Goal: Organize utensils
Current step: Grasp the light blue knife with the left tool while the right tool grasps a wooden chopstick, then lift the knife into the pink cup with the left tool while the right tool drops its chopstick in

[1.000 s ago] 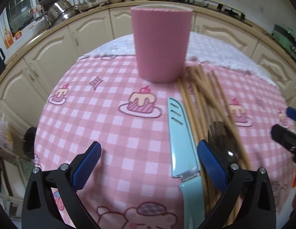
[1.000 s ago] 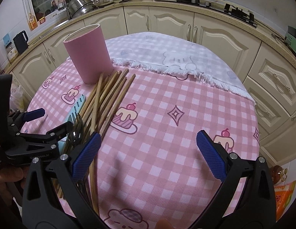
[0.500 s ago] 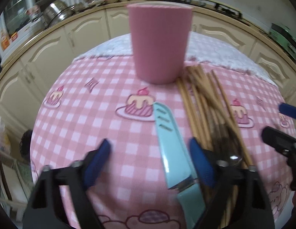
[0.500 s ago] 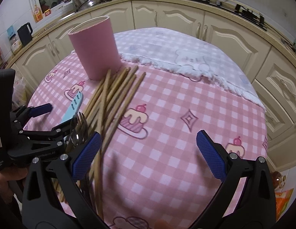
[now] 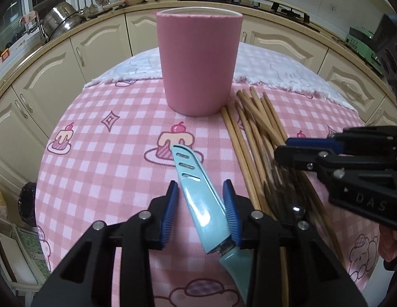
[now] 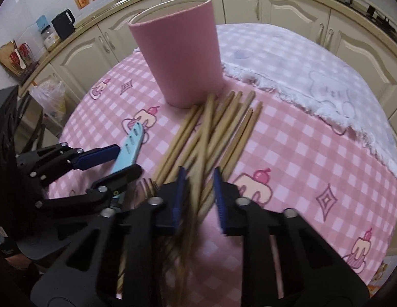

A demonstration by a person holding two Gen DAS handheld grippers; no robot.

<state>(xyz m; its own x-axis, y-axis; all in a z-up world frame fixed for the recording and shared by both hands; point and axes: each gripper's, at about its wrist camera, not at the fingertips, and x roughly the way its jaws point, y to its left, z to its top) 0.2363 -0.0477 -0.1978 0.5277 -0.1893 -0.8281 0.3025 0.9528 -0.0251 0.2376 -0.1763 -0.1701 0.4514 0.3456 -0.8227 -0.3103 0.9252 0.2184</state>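
On my left wrist camera, the left gripper point(image 5: 200, 212) sits low over the pink checked cloth point(image 5: 101, 168) that covers the worktop. Its jaws are closing around the knife point(image 5: 198, 192), a pale blue one in a slotted sheath. The sheath lies between the blue pads point(image 5: 230, 215): the right pad touches its edge, while the left pad stands clear with cloth showing in the gap. The knife lies flat, tip toward the cup point(image 5: 199, 61), handle running under my camera.

The cup is pink, upright and beyond the knife tip, at the seam where the pink cloth meets a pale fringed cloth point(image 5: 288, 74). Just right of the cup's base, the chopsticks point(image 5: 252, 125) fan out in a loose pile, their far ends beside the cup. A dark spoon point(image 5: 288, 197) lies among their near ends, its shape blurred.

Farther right, the right gripper point(image 5: 288, 148) comes in from the side over the chopsticks.

On my right wrist camera, the left gripper point(image 6: 126, 161) is at the left with the knife point(image 6: 128, 148) between its fingers. The cup point(image 6: 178, 51) stands at top centre, the chopsticks point(image 6: 224, 128) run from its base down to me. The right gripper point(image 6: 199, 192) has its jaws drawn in narrow around a few chopsticks, which pass between the pads; the frame is blurred there, so I cannot tell whether both pads press on them.
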